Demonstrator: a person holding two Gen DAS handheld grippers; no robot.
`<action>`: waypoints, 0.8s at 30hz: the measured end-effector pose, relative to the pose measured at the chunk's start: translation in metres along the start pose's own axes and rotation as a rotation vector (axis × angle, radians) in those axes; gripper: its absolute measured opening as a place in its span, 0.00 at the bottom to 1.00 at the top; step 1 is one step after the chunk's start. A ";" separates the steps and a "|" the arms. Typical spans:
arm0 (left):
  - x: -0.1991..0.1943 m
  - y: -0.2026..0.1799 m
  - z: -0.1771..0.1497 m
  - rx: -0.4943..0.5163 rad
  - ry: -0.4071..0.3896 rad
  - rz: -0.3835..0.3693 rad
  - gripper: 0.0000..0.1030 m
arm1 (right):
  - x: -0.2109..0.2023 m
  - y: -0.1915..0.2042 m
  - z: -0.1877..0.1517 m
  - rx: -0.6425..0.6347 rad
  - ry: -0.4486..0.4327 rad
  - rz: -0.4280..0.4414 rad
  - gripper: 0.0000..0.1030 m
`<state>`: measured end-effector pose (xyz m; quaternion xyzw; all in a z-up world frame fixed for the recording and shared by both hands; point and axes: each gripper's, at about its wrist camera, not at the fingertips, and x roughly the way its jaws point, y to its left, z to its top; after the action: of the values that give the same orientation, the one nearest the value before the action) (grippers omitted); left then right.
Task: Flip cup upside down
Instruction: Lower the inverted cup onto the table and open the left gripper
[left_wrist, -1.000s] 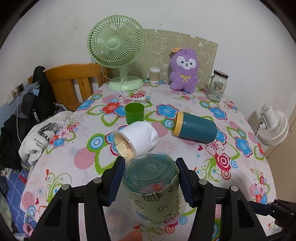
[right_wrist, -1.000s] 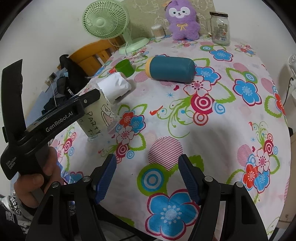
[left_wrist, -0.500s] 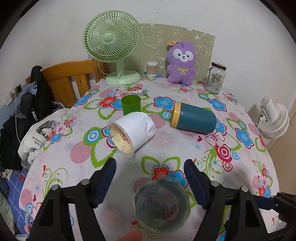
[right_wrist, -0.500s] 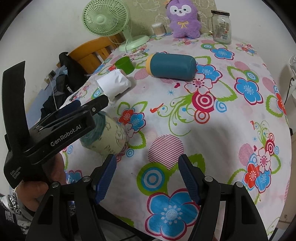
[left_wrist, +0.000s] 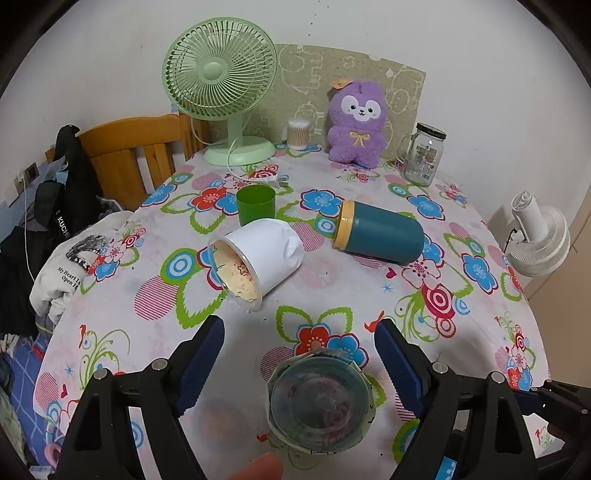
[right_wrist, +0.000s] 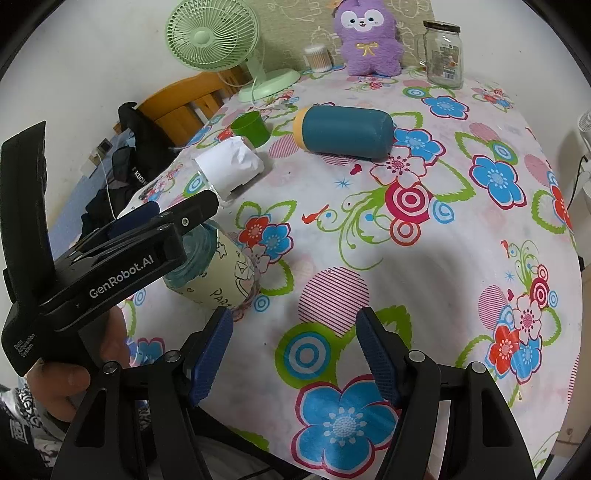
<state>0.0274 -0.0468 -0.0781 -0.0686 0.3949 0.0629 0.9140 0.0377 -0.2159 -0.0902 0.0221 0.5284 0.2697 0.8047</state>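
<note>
A clear cup with a pale green paper sleeve stands upside down on the flowered tablecloth, its base facing up. It also shows in the right wrist view, printed with "PARTY". My left gripper is open above and behind it, its fingers apart from the cup. In the right wrist view the left gripper partly hides the cup. My right gripper is open and empty over the near table edge.
A white tub and a teal bottle lie on their sides mid-table. A green cup stands behind them. A green fan, plush toy and glass jar stand at the back. A chair with clothes is left.
My left gripper opened and let go of the sleeved cup, which now stands upside down on the table. The left gripper has drawn up and back. My right gripper has stayed still.
</note>
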 end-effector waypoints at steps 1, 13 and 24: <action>0.000 0.000 0.000 0.000 0.000 0.000 0.83 | 0.000 0.000 0.000 -0.001 -0.001 0.000 0.70; -0.009 0.007 0.003 -0.021 -0.005 -0.016 0.83 | -0.003 0.011 0.005 -0.021 -0.011 0.001 0.70; -0.028 0.015 0.011 -0.037 -0.040 -0.028 0.88 | -0.012 0.024 0.015 -0.049 -0.049 0.004 0.70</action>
<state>0.0131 -0.0319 -0.0511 -0.0899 0.3742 0.0590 0.9211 0.0373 -0.1973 -0.0661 0.0102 0.5016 0.2836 0.8172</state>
